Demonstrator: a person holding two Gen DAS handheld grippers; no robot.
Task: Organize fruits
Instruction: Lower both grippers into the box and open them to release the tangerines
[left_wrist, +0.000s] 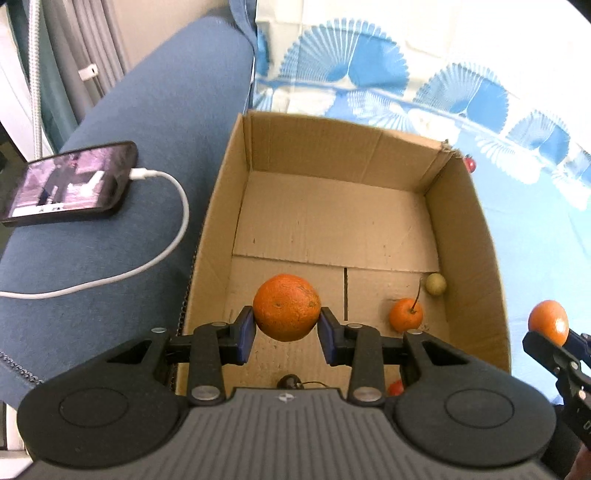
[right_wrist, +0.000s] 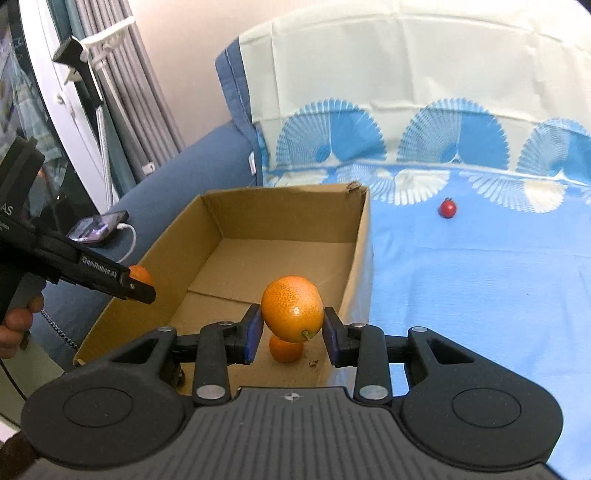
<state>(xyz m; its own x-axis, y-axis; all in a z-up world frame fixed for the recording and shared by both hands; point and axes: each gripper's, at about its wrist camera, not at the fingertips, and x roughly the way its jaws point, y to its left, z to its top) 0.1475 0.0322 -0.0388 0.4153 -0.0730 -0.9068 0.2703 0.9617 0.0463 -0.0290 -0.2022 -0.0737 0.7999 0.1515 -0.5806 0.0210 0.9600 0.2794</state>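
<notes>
Left wrist view: left gripper (left_wrist: 286, 328) jaws clamp an orange (left_wrist: 286, 312) above the cardboard box (left_wrist: 469, 236). Right gripper (right_wrist: 291, 334) jaws pinch a kumquat (right_wrist: 291, 308) over the box's near corner.

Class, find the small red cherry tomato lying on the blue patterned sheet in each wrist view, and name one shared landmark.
Left wrist: small red cherry tomato, upper right, partly hidden behind the box's far corner.
Right wrist: upper right, in the open on the sheet.
Shared landmark: brown cardboard box.
</notes>
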